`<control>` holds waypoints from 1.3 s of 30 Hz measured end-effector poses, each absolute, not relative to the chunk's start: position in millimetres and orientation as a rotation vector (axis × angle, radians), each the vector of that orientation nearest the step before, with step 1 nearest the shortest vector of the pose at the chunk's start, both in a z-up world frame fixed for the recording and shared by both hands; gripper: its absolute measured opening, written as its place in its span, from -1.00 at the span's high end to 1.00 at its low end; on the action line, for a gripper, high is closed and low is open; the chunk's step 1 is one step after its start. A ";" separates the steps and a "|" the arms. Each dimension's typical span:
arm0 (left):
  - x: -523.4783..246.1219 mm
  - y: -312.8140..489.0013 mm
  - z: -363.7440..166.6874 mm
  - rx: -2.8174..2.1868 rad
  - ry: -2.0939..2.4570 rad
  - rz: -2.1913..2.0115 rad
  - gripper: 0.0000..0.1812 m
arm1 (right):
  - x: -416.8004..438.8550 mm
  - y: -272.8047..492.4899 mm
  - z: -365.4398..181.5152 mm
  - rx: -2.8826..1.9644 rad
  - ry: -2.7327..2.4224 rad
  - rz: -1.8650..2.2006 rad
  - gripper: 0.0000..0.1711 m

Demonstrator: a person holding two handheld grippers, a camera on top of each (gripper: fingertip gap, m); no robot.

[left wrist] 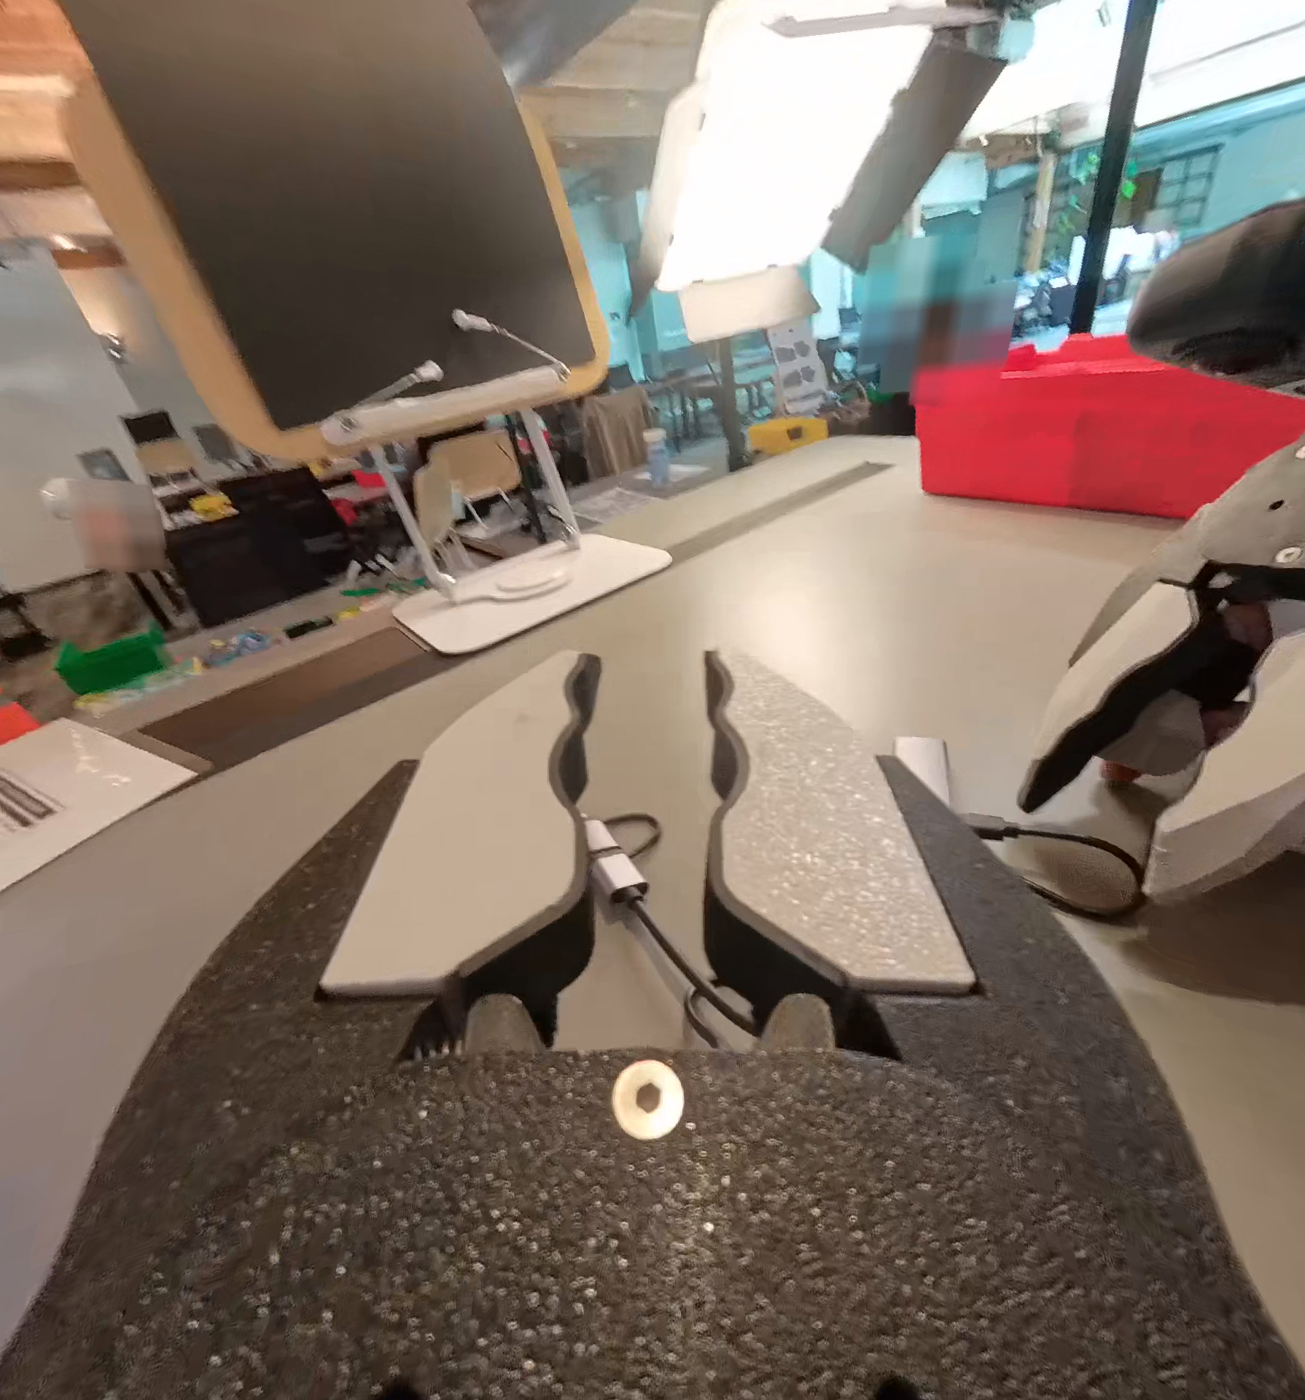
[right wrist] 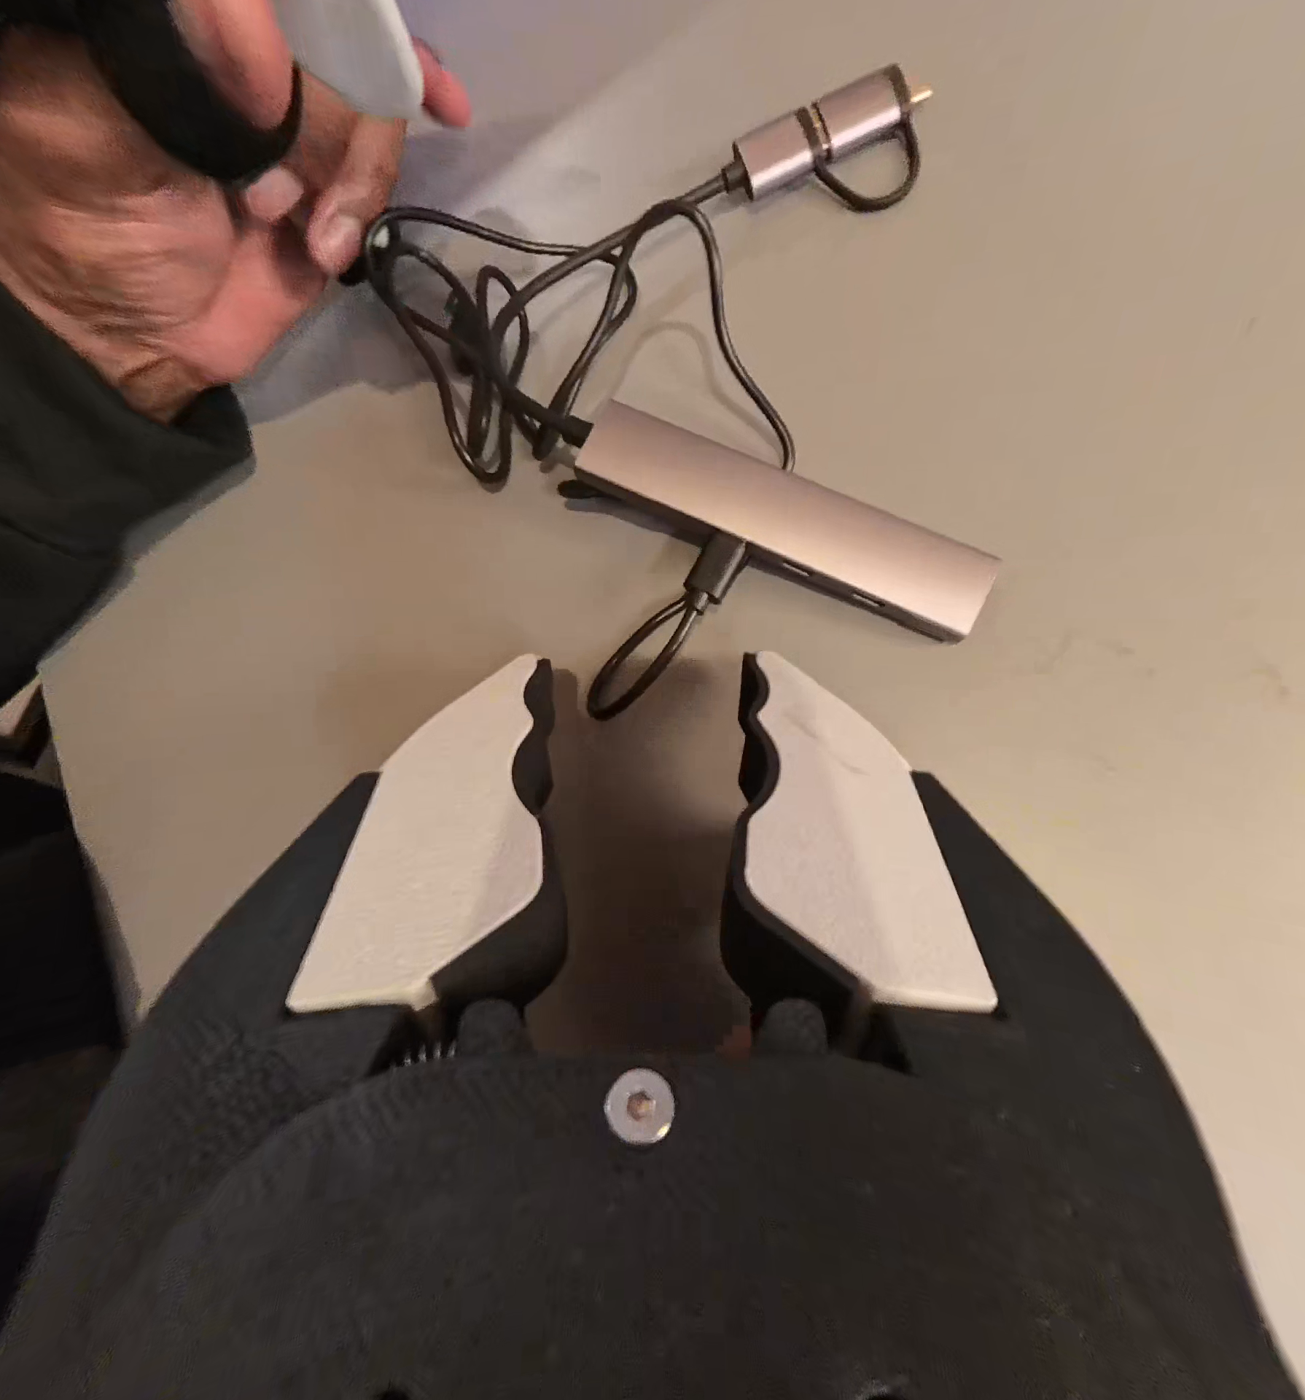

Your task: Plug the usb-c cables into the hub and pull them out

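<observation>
**Operator:** My right gripper (right wrist: 646,667) hangs over the table (right wrist: 1089,379) with its jaws parted and nothing between them. Just ahead of its tips lies the grey hub (right wrist: 786,515), flat and at a slant.

**Observer:** Anything plugged in?

**Operator:** One dark plug (right wrist: 718,568) sits in the hub's near side, its cord looping back toward my fingertips. The rest of the cable (right wrist: 498,341) is tangled beyond the hub, ending in a silver adapter plug (right wrist: 824,140) lying apart from it.

**Observer:** And your left?

**Operator:** My left gripper (left wrist: 653,667) is also spread and empty, low over the table. I see that silver adapter (left wrist: 615,860) on the tabletop between its fingers, untouched. The person's hand (right wrist: 157,227) holding it shows near the tangle.

**Observer:** Background?

**Operator:** A tilted screen on a white stand (left wrist: 536,583), and a red bin (left wrist: 1089,439).
</observation>
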State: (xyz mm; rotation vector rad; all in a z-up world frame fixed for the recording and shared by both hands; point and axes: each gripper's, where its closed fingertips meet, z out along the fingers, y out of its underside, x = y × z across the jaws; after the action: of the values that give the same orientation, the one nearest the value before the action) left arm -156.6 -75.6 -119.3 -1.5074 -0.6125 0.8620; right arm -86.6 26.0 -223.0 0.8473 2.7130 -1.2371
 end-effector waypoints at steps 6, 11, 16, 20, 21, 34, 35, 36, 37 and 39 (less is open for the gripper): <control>-135.3 -34.1 -157.1 -1.821 -0.549 0.523 0.53 | -98.0 23.8 -226.6 1.056 2.747 -1.199 0.60; -115.3 -18.4 -179.4 -2.012 -0.474 0.408 0.45 | -105.6 24.7 -235.9 1.041 2.964 -1.065 0.94; -107.9 -19.6 -179.3 -2.037 -0.491 0.363 0.38 | -115.0 24.7 -227.9 0.862 3.152 -1.224 0.97; -99.5 -19.0 -167.2 -1.996 -0.482 0.275 0.38 | -121.4 30.7 -201.4 0.644 3.295 -1.516 0.97; -97.8 -18.3 -163.7 -1.982 -0.481 0.242 0.38 | -120.6 31.4 -192.8 0.555 3.327 -1.597 0.97; -82.5 24.3 -145.8 -1.780 -0.429 -0.274 0.47 | -91.6 45.2 -129.8 0.015 3.337 -2.105 0.97; -78.9 28.7 -145.7 -1.773 -0.414 -0.302 0.49 | -90.6 47.5 -129.4 0.023 3.330 -2.117 0.97; -75.7 32.6 -144.6 -1.763 -0.400 -0.324 0.53 | -89.6 49.8 -129.2 0.031 3.321 -2.126 0.98; -73.0 36.3 -143.4 -1.754 -0.386 -0.340 0.59 | -88.5 52.0 -129.2 0.039 3.310 -2.132 0.98; -72.5 41.9 -143.8 -1.749 -0.388 -0.345 0.64 | -86.4 56.9 -128.9 0.051 3.292 -2.147 0.98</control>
State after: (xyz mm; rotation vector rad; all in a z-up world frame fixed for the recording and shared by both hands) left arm -72.5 41.9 -143.8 -1.7486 -0.3883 -0.3450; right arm -86.4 56.9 -128.9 0.0509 3.2919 -2.1473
